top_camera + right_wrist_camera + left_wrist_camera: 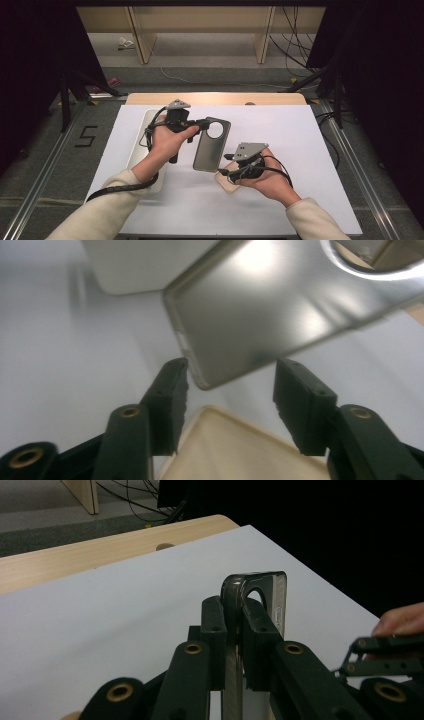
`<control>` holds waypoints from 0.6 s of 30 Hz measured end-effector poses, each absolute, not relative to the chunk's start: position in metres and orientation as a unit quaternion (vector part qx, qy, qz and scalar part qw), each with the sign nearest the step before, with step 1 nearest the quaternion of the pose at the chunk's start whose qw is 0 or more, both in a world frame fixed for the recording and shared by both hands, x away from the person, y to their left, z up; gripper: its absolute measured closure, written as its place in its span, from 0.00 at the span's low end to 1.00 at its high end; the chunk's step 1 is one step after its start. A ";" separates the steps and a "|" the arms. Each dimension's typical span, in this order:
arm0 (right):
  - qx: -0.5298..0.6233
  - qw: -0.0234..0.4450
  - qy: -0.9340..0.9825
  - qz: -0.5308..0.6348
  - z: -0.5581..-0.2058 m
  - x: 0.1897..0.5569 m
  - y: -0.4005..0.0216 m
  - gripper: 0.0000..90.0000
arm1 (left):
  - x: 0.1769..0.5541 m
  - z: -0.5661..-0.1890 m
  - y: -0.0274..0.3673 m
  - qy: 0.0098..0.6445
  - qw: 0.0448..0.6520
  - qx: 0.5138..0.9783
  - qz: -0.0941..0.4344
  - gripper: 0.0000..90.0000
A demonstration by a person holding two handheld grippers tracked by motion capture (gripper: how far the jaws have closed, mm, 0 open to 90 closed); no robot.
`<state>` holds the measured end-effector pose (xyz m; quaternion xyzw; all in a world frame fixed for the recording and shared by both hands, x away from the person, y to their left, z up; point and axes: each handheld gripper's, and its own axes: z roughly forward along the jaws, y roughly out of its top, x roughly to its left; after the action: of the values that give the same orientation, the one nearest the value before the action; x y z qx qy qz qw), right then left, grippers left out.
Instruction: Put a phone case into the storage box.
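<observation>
A grey, see-through phone case [211, 146] with a round camera hole hangs above the white mat. My left gripper [204, 123] is shut on its top edge beside the hole. In the left gripper view the case [276, 597] stands edge-on between the pads of the left gripper [233, 625]. My right gripper [226, 164] sits by the case's lower right corner. In the right gripper view that gripper [230, 375] is open, and the case's corner [260, 305] lies just beyond the gap, clear of both pads. A beige flat piece [240, 450] lies beneath.
A white mat [280, 135] covers the wooden table [215, 98]. A pale oblong tray [141, 147] lies at the left under my left forearm. The beige piece [226, 184] rests under my right hand. Metal rails run along both table sides.
</observation>
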<state>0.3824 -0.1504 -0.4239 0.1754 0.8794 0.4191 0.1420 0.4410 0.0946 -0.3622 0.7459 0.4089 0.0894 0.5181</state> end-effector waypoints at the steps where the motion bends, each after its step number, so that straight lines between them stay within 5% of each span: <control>1: 0.175 0.142 0.879 0.419 -0.424 0.382 -0.150 0.50 | 0.441 -0.362 0.095 0.409 0.518 0.746 0.089 0.90; 6: 0.225 0.135 0.858 0.441 -0.424 0.388 -0.162 0.39 | 0.433 -0.368 0.113 0.392 0.542 0.736 0.104 0.90; 18: 0.285 0.147 0.824 0.467 -0.427 0.391 -0.189 0.30 | 0.415 -0.369 0.145 0.361 0.592 0.708 0.133 0.90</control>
<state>0.3911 -0.1887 -0.4273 0.2847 0.8242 0.4670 0.1465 0.4153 0.1449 -0.3695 0.7077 0.3615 0.1333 0.5923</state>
